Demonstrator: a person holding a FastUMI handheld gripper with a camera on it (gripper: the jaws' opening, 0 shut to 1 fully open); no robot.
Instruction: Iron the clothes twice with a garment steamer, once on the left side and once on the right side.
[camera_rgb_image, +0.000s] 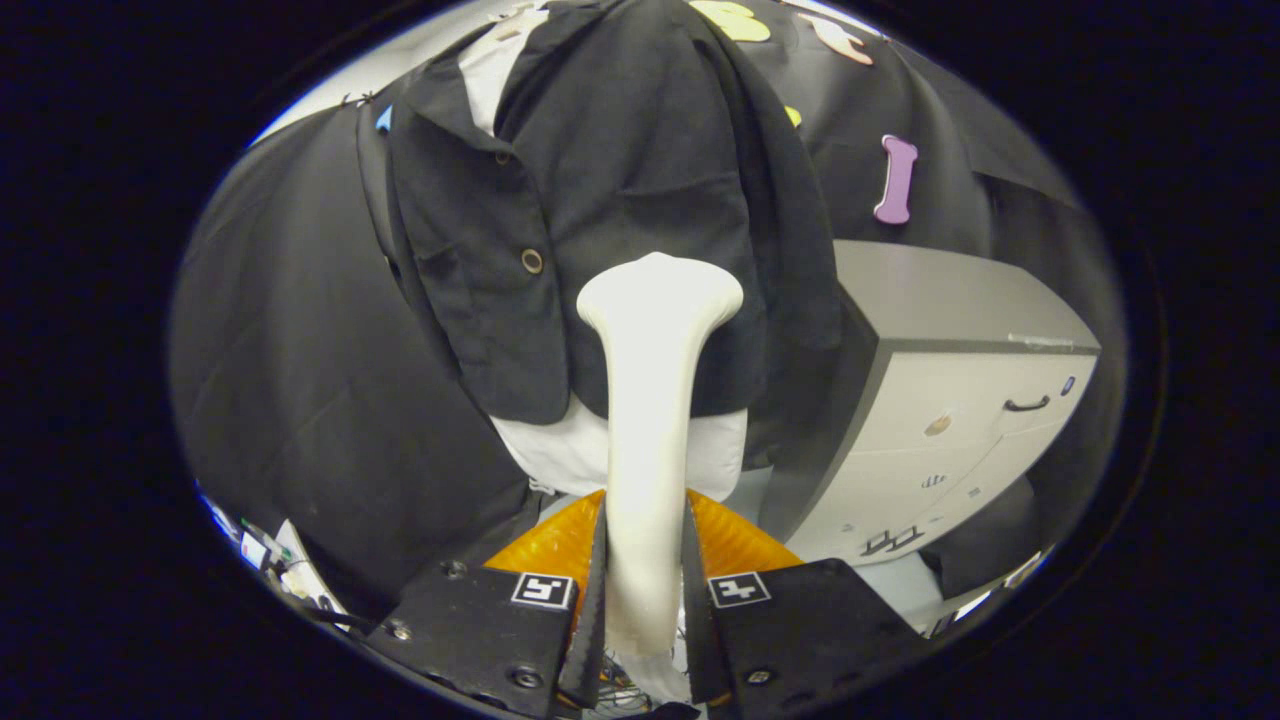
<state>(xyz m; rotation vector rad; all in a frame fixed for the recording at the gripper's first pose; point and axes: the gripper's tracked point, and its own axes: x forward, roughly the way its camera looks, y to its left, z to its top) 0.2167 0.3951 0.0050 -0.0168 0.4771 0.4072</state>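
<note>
A white garment steamer (648, 420) stands between my fingers, its handle clamped by both black pads. My gripper (645, 560) is shut on it. The steamer's wide head (660, 295) reaches forward to a short black jacket (610, 200), low on the front and to the right of its brass button (532, 261). Whether the head touches the cloth I cannot tell. The jacket hangs on a white mannequin torso (560, 450), whose white body shows below the hem and at the collar.
A grey cabinet (960, 400) with drawers stands close to the right of the mannequin. An orange base (745, 545) lies beneath the mannequin, just beyond my fingers. Cables and small items (275, 565) lie on the floor to the lower left.
</note>
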